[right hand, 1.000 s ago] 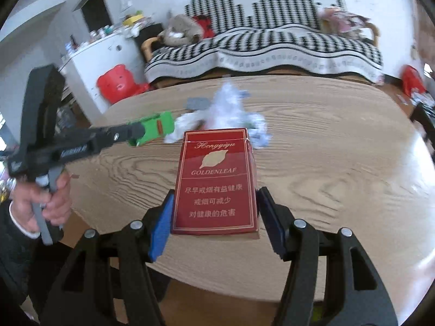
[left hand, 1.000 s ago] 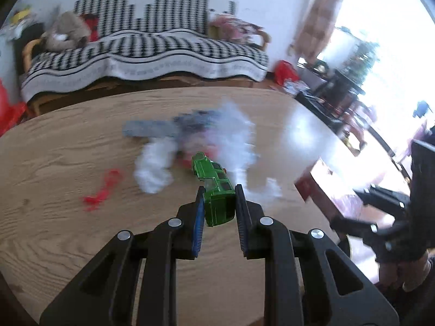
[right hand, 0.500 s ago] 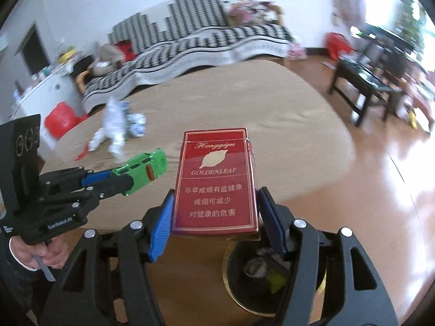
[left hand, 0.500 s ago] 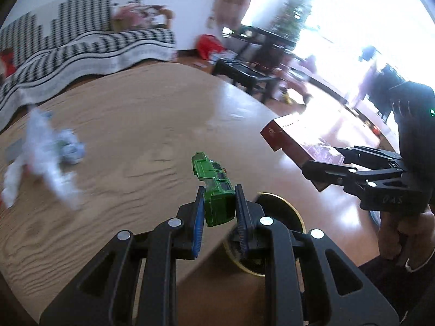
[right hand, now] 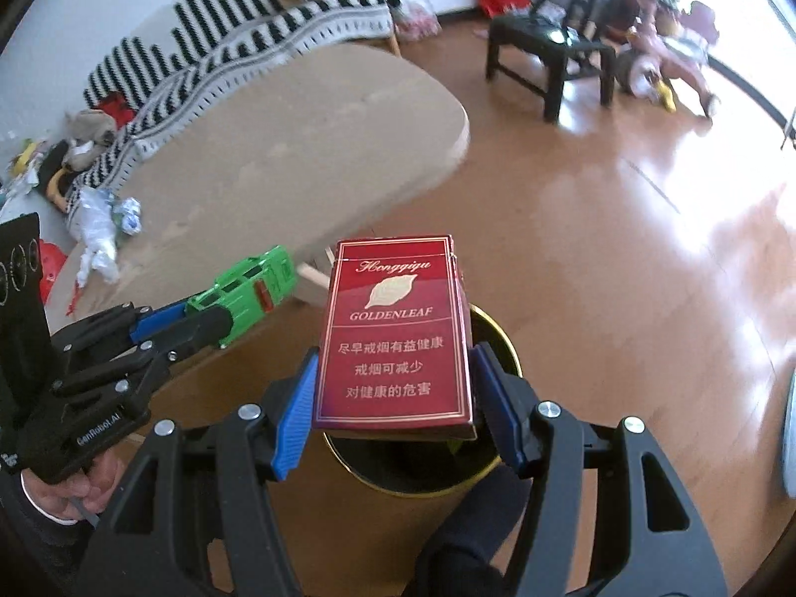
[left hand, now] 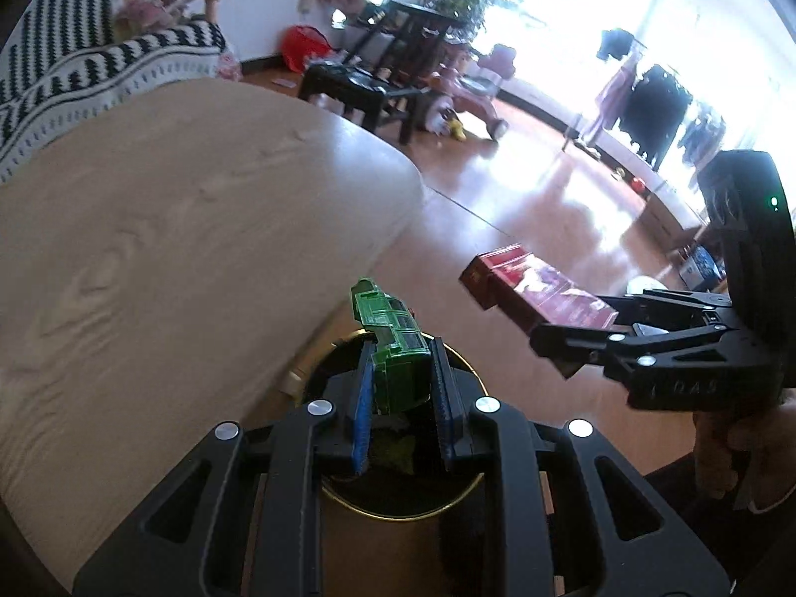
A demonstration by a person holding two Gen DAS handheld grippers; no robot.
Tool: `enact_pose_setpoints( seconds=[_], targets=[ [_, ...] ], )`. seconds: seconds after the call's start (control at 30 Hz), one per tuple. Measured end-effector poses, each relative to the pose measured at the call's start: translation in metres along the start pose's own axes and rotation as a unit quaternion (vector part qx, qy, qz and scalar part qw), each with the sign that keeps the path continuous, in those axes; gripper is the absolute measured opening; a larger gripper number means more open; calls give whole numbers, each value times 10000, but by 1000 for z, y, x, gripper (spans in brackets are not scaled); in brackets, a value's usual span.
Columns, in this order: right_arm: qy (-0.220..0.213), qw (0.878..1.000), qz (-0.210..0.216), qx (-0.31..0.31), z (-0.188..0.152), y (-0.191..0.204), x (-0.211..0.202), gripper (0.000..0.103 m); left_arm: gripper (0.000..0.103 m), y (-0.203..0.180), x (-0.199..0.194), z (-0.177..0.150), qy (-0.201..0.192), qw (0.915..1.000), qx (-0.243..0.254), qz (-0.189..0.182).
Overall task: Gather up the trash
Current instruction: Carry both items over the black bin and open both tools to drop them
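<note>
My left gripper [left hand: 402,388] is shut on a green plastic toy car [left hand: 393,343] and holds it over a round black bin with a gold rim [left hand: 398,510] on the floor. My right gripper [right hand: 395,398] is shut on a red cigarette pack [right hand: 395,333] above the same bin [right hand: 477,477]. The toy car [right hand: 244,288] and left gripper [right hand: 199,321] show at the left of the right wrist view. The pack [left hand: 532,288] and right gripper [left hand: 572,343] show at the right of the left wrist view. Crumpled white plastic trash [right hand: 99,234] lies on the table's far end.
The oval wooden table [left hand: 174,248] stands left of the bin. A striped sofa [right hand: 239,35] is behind it. A black chair [right hand: 552,45] and toys stand across the wooden floor [right hand: 622,248].
Both grippers swung right, away from the tabletop, and now hang over the bin beside the table. Each keeps its hold.
</note>
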State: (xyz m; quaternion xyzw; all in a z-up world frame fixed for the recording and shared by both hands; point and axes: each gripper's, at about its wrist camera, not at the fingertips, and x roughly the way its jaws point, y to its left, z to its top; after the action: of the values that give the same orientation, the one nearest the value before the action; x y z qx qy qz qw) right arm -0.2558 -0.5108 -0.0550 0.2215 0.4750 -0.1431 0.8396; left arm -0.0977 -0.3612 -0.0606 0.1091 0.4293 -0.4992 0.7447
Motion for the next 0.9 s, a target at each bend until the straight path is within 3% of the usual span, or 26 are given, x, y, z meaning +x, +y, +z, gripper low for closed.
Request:
enact_pose_setpoints(
  seconds=[0.17,0.9],
  targets=[
    [170,9998,-8,50,-1,0,10,60,21,-12,20,-6,244,9996,87,-116],
    [141,9999,-30,77,9,2,11,61,23,-18,31,-5,444,9989,135,-75]
  ],
)
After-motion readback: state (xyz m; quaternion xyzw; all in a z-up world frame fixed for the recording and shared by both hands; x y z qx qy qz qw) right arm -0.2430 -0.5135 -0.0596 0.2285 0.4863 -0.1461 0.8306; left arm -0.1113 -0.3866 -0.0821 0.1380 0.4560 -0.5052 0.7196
